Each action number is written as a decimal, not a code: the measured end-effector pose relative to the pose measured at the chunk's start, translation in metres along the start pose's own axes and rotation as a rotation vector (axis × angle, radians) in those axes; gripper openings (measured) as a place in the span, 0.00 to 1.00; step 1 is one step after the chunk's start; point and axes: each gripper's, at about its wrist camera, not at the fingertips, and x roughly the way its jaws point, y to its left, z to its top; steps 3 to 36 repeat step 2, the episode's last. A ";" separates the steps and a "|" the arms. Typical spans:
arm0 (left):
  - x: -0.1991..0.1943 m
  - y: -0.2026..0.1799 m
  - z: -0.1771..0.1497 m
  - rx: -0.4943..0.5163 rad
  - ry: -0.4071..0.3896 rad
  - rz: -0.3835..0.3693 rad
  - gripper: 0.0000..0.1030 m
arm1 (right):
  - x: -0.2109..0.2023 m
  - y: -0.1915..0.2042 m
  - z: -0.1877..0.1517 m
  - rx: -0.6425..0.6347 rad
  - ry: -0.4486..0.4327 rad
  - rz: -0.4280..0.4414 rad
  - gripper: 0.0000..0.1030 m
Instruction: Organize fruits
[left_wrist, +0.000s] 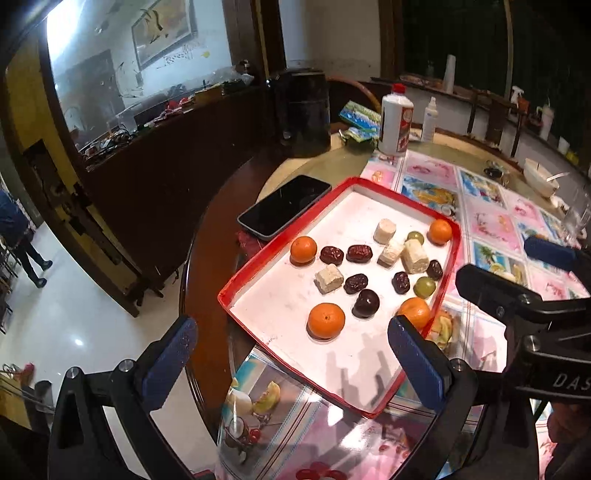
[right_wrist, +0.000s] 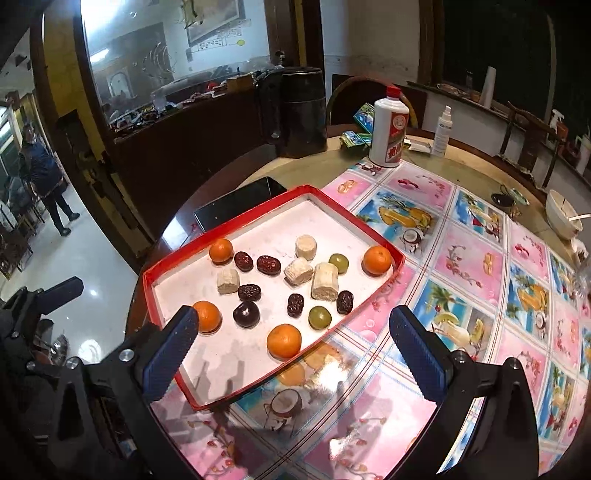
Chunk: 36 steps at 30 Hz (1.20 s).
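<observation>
Here both the left gripper (left_wrist: 291, 354) and right gripper (right_wrist: 293, 347) hover spread wide, empty, over the tray (right_wrist: 236, 218) running lengthwise toward the bottle (right_wrist: 388, 127)

1. A glossy white tiled floor (left_wrist: 70, 325) fills the lower left, catching light reflections.
2. A dark wooden cabinet (right_wrist: 192, 136), its top cluttered, runs across the upper middle.
3. A framed painting (left_wrist: 162, 29) hangs on the pale wall in the upper left.
4. A person (right_wrist: 44, 177) stands far left.

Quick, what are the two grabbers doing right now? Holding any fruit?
Left gripper: jaws open, holding nothing.
Right gripper: jaws open, holding nothing.
</observation>
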 end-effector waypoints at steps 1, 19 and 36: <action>0.001 0.000 0.001 0.001 0.000 0.003 1.00 | 0.001 0.002 0.002 -0.010 0.003 0.004 1.00; 0.002 0.000 0.001 -0.003 0.005 -0.004 1.00 | 0.003 0.004 0.002 -0.015 0.008 0.007 1.00; 0.002 0.000 0.001 -0.003 0.005 -0.004 1.00 | 0.003 0.004 0.002 -0.015 0.008 0.007 1.00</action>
